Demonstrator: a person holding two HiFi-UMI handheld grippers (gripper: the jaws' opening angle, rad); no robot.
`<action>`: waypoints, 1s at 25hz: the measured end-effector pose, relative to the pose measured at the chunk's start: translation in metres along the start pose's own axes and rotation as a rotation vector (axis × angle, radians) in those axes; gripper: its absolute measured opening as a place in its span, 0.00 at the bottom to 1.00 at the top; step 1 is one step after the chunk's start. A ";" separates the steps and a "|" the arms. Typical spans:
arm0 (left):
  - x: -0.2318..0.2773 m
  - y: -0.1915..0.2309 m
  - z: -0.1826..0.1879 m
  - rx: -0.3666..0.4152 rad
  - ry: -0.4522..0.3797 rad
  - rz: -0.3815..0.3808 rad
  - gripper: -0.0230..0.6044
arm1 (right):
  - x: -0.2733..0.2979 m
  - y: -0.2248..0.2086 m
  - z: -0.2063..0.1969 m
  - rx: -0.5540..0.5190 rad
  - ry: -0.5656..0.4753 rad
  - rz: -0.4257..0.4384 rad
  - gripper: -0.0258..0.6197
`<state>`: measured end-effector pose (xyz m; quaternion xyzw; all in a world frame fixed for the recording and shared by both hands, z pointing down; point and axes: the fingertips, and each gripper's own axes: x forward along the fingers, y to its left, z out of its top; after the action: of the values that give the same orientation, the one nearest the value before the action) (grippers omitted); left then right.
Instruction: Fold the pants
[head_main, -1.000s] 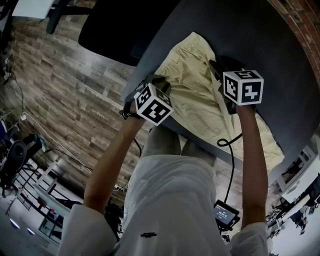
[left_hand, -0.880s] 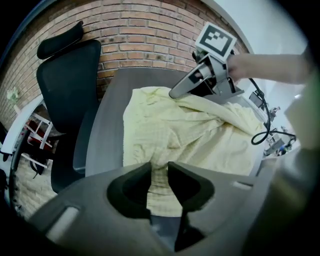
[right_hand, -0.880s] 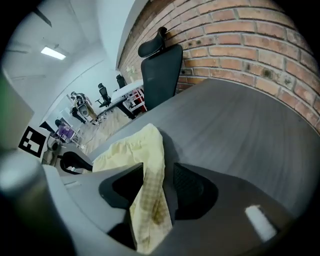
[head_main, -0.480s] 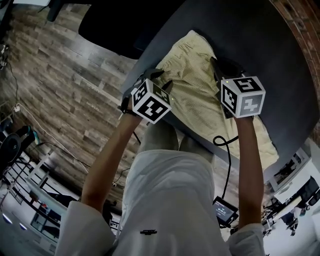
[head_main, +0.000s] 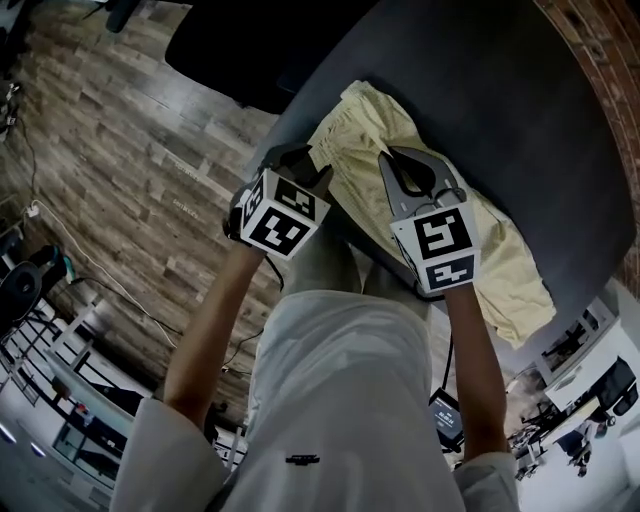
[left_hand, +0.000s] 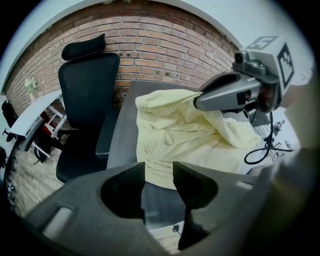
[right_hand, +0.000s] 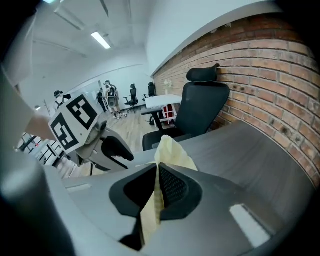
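Observation:
Pale yellow pants (head_main: 500, 270) lie across the dark grey table (head_main: 520, 110). My right gripper (head_main: 395, 158) is shut on a fold of the pants (right_hand: 170, 150) and holds it raised above the rest. The cloth runs down between its pads (right_hand: 167, 187). In the left gripper view the right gripper (left_hand: 197, 103) pinches a ridge of the pants (left_hand: 170, 135). My left gripper (left_hand: 159, 172) hovers just short of the near hem. Its jaws have just been opening and nothing is between them. The right gripper view shows the left gripper (right_hand: 122, 155) low on the left.
A black office chair (left_hand: 87, 100) stands at the table's far left side, against a brick wall (left_hand: 165, 45). Wood floor (head_main: 120, 170) lies beyond the table edge. A black cable (left_hand: 265, 150) trails near the pants on the right. More desks and chairs stand in the distance.
The right gripper has closed on the pants and drawn the cloth up and toward the left gripper, so the pants look narrower. The left gripper has risen slightly and opened.

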<state>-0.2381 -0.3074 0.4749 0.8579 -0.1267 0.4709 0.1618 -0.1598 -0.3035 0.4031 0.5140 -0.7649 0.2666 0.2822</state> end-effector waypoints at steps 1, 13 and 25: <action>-0.002 0.000 -0.004 -0.007 0.002 0.003 0.32 | 0.003 0.009 -0.003 -0.005 0.007 0.008 0.07; -0.016 0.008 -0.044 -0.038 0.047 0.052 0.32 | 0.048 0.108 -0.074 -0.065 0.228 0.210 0.27; 0.014 -0.004 -0.014 0.041 0.043 0.012 0.32 | -0.011 0.073 -0.100 -0.056 0.176 0.050 0.27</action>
<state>-0.2396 -0.2994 0.4934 0.8499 -0.1188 0.4927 0.1441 -0.2085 -0.2029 0.4563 0.4611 -0.7569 0.2965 0.3559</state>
